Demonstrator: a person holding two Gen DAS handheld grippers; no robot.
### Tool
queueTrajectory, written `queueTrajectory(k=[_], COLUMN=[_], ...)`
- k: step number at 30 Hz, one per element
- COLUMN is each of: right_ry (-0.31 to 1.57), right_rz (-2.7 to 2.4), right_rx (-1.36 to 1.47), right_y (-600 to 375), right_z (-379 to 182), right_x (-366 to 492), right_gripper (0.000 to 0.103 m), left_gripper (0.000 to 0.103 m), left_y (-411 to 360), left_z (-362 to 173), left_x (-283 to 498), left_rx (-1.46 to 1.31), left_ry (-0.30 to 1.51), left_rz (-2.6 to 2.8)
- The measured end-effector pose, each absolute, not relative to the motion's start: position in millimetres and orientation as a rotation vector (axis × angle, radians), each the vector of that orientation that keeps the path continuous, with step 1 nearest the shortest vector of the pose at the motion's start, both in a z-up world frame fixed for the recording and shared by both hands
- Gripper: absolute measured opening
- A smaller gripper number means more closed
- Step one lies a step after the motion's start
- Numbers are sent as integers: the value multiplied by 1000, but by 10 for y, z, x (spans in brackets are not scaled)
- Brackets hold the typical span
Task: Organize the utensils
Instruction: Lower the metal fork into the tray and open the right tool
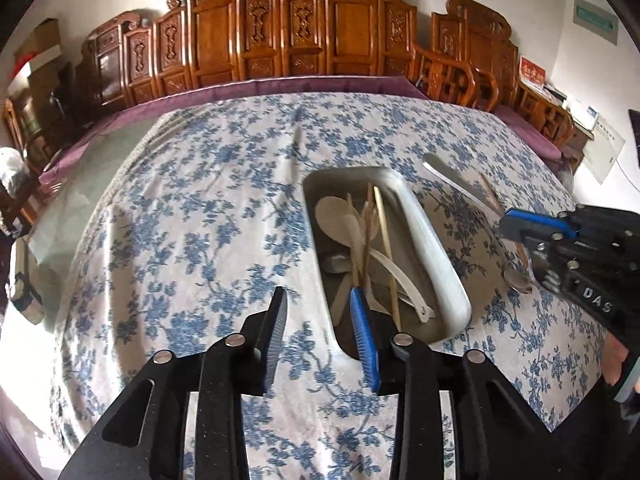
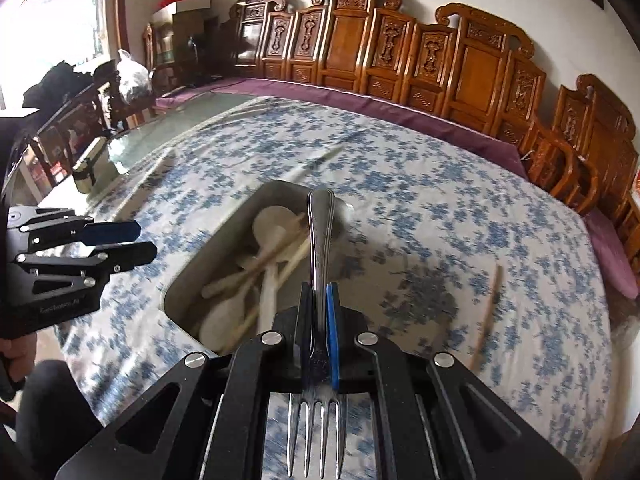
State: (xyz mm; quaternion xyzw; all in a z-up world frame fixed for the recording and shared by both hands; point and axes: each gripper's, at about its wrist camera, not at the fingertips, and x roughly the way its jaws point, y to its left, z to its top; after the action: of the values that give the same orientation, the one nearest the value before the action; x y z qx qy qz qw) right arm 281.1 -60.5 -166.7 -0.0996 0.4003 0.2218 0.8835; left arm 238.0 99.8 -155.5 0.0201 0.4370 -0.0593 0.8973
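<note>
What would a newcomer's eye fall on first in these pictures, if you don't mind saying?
Probably the metal fork clamped in the right gripper, its tines toward the camera and its handle out over the metal tray of pale spoons and chopsticks. Next, the blue floral tablecloth and the carved wooden chairs along the far wall.

A rectangular metal tray (image 1: 436, 256) lies on the blue-flowered tablecloth (image 1: 192, 240) near the table's front edge. In it pale plastic spoons (image 1: 340, 216) and wooden chopsticks (image 1: 386, 240) lie crossed. Right of the tray a flat metal utensil (image 1: 456, 180) and a single wooden chopstick (image 2: 488, 312) lie on the cloth. Carved wooden chairs (image 1: 280, 36) line the far edge.
</note>
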Motion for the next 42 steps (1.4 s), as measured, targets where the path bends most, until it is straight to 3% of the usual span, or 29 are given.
queueTrajectory(k=[4,6,14,42], right_ry=[848,860,909,985], right_rz=[501,514,527,537], right_rx=[-159,-135,-41,14], right_y=[-429,-327,-118,-62], right_z=[-1698,-1737,-1960,-2311], right_x=[2912,2980,3221,3348], right_gripper=[8,8,8,9], left_gripper=[36,55,68,70], left_y=[1148,1210,1352,1357], left_z=[-1507,-1472,-1340,-1359], left_x=[2396,2398,2422,2429], left_rx=[13,2,-29,-23], left_ry=[895,881,842,846], left_rz=[-98,-83,-50,-41])
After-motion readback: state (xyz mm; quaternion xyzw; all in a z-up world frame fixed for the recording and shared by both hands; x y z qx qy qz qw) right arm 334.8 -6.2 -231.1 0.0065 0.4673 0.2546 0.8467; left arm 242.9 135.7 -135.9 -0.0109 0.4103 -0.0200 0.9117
